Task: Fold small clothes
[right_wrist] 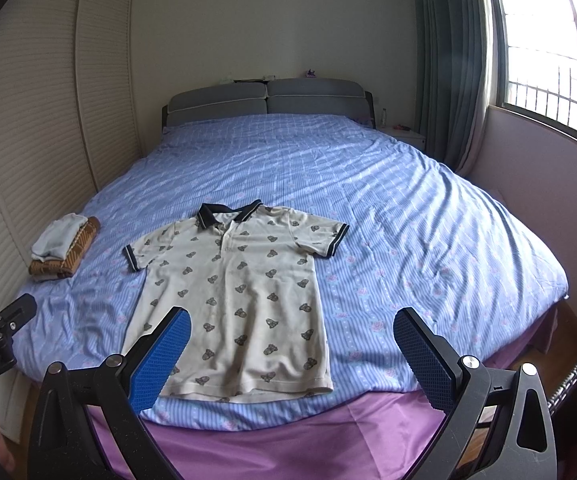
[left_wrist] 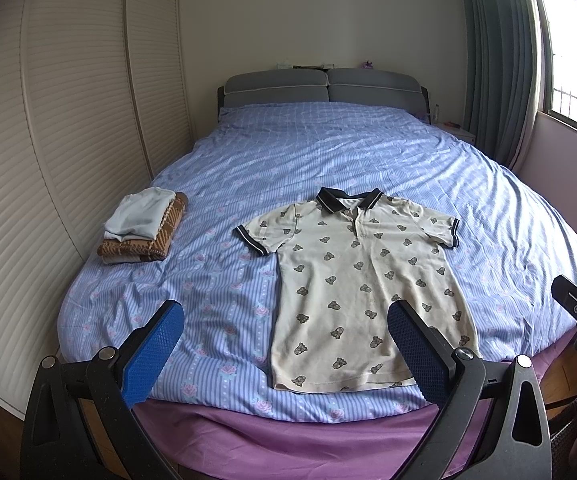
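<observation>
Hovering both claws wide open and empty, left gripper (left_wrist: 284, 344) and right gripper (right_wrist: 290, 346), I'm lining up to pinch the flat polo shirt (left_wrist: 362, 280) for what looks like its first fold.

soft window (right_wrist: 548, 60) daylight, fisheye-warped edges

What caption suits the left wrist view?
Open left claw above an unfolded polo shirt on the bed.

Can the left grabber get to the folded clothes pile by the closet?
Probably yes. The left gripper is open and holds nothing, and only bare bedspread lies between it and the folded pile. The polo shirt lies off to the side, not in the way.
</observation>
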Demonstrator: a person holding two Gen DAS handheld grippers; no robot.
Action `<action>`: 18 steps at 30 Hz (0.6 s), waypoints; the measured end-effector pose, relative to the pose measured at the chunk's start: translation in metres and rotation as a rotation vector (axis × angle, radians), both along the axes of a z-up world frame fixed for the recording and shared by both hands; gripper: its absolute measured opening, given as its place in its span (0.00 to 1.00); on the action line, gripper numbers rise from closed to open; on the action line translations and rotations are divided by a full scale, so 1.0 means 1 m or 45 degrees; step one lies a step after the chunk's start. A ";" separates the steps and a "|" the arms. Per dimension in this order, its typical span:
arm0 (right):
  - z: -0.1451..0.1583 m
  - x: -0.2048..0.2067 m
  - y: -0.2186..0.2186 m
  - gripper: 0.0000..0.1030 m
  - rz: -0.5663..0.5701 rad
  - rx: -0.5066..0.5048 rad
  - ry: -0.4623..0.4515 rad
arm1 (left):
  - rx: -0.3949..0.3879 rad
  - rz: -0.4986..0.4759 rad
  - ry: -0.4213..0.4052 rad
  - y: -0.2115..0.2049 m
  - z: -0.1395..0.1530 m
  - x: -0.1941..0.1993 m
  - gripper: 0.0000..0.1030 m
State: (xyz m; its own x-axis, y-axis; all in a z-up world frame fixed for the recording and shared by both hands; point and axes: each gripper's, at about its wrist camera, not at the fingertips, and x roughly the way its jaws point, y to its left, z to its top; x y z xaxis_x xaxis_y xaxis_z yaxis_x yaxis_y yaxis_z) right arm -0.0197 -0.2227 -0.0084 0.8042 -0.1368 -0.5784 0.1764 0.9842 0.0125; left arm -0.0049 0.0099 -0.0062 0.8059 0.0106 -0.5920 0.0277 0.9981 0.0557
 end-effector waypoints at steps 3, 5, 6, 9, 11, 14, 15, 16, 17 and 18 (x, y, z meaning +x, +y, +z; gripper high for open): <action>-0.001 0.001 0.001 0.99 0.000 0.000 0.000 | -0.002 0.001 0.001 0.000 0.000 0.000 1.00; -0.002 0.001 0.002 0.99 0.000 0.000 0.000 | 0.000 0.002 0.000 0.000 0.000 0.000 1.00; -0.003 0.002 0.002 0.99 0.000 0.000 0.000 | -0.002 0.001 0.000 0.000 0.000 0.000 1.00; -0.004 0.003 0.003 0.99 0.004 0.011 0.003 | 0.010 0.004 -0.011 0.000 0.000 0.000 1.00; -0.006 0.005 0.000 0.99 0.007 0.023 0.001 | 0.014 0.005 -0.016 -0.001 0.001 0.004 1.00; -0.009 0.010 -0.009 0.99 0.006 0.007 -0.018 | 0.012 0.003 -0.018 -0.004 0.002 0.014 1.00; -0.008 0.013 -0.011 0.99 0.003 0.001 -0.023 | 0.016 0.002 -0.020 -0.007 0.002 0.019 1.00; -0.008 0.018 -0.010 0.99 0.000 -0.004 -0.027 | 0.022 -0.001 -0.023 -0.011 0.001 0.024 1.00; -0.009 0.021 -0.012 0.99 -0.001 -0.008 -0.030 | 0.027 -0.007 -0.024 -0.015 0.001 0.029 1.00; -0.009 0.028 -0.017 0.99 -0.006 -0.009 -0.031 | 0.026 -0.016 -0.021 -0.019 0.001 0.034 1.00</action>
